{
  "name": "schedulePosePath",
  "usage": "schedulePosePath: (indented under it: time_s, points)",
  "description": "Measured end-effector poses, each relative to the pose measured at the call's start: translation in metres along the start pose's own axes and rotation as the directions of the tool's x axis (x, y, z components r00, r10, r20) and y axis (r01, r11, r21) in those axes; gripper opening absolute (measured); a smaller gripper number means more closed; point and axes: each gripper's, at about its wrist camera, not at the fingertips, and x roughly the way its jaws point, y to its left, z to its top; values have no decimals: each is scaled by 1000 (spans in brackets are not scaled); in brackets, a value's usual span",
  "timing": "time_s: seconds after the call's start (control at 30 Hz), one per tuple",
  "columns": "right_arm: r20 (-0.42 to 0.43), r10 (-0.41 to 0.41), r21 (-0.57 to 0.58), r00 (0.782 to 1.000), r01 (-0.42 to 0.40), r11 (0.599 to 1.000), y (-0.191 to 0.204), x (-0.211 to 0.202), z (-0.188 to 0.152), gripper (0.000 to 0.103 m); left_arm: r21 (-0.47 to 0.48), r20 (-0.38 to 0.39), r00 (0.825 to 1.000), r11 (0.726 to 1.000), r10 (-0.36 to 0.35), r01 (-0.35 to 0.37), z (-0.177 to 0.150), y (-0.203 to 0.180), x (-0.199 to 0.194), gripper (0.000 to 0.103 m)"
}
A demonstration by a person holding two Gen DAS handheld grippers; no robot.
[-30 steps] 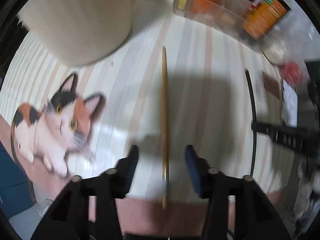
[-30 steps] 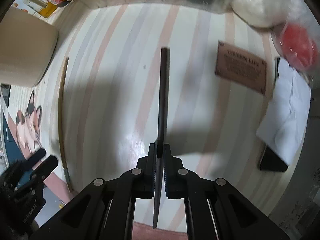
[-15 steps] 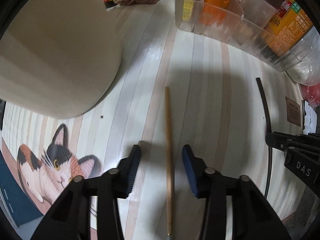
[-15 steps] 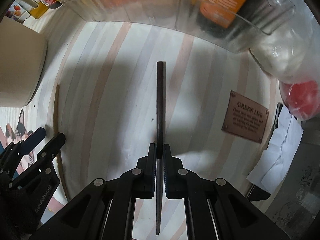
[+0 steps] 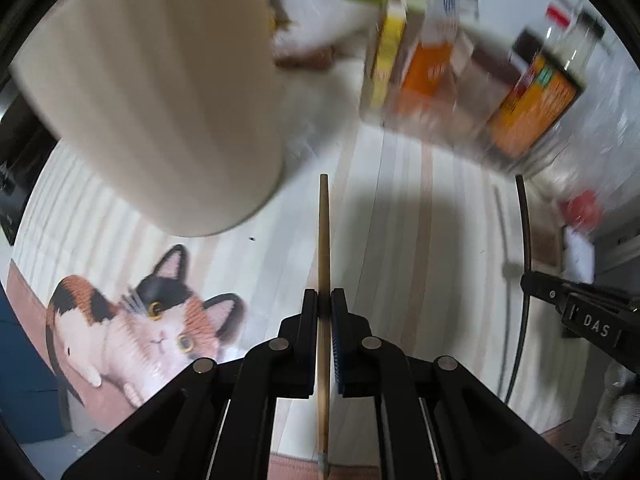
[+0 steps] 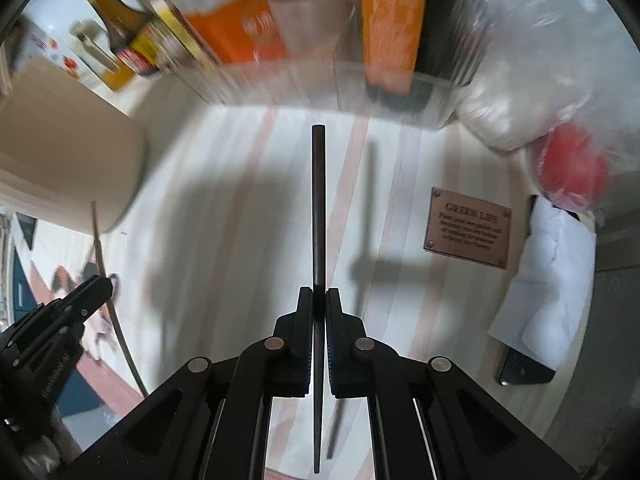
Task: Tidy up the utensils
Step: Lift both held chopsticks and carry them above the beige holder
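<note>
Only the left wrist view showed the cat print (image 5: 160,320); only the right showed the brown plaque (image 6: 468,228). A cream container (image 5: 160,100) and clear bin (image 6: 320,80) stood ahead. The left gripper (image 5: 325,300) clamped a wooden chopstick (image 5: 324,232), the right gripper (image 6: 319,300) a dark chopstick (image 6: 318,200), both pointing forward above the striped mat (image 5: 420,240).

- Two chopsticks were in view: one wooden chopstick (image 5: 324,240) and one black chopstick (image 6: 318,208).
- Two grippers: the left gripper (image 5: 325,300) and the right gripper (image 6: 319,298).
- One cream cylindrical container (image 5: 160,92) stood on the striped mat (image 5: 400,220).
- One printed cat (image 5: 140,328) showed near the mat's edge.
- One brown label (image 6: 468,226) lay there.
- One red item in plastic (image 6: 576,168), too blurred to name.
</note>
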Motion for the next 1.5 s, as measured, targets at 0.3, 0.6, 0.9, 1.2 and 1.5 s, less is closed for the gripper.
schedulePosePath:
  time_s: [0.3, 0.6, 0.9, 1.2, 1.5]
  points:
    - [188, 81, 2, 979, -83, 997, 2, -86, -33, 6, -29, 169, 985, 999, -32, 37, 13, 11, -79, 4]
    - [377, 180, -78, 908, -162, 984, 52, -175, -24, 6, -41, 389, 920, 996, -54, 76, 30, 32, -181, 4]
    - [521, 232, -142, 822, -185, 972, 109, -245, 7, 6, -13, 535, 840, 993, -95, 121, 56, 58, -267, 4]
    - [581, 342, -209, 738, -271, 940, 152, -277, 64, 6, -50, 599, 801, 998, 6, 30, 98, 80, -305, 4]
    - [617, 416, -318, 668, -272, 908, 190, -260, 114, 6, -153, 546, 834, 988, 81, 4, 133, 96, -266, 4]
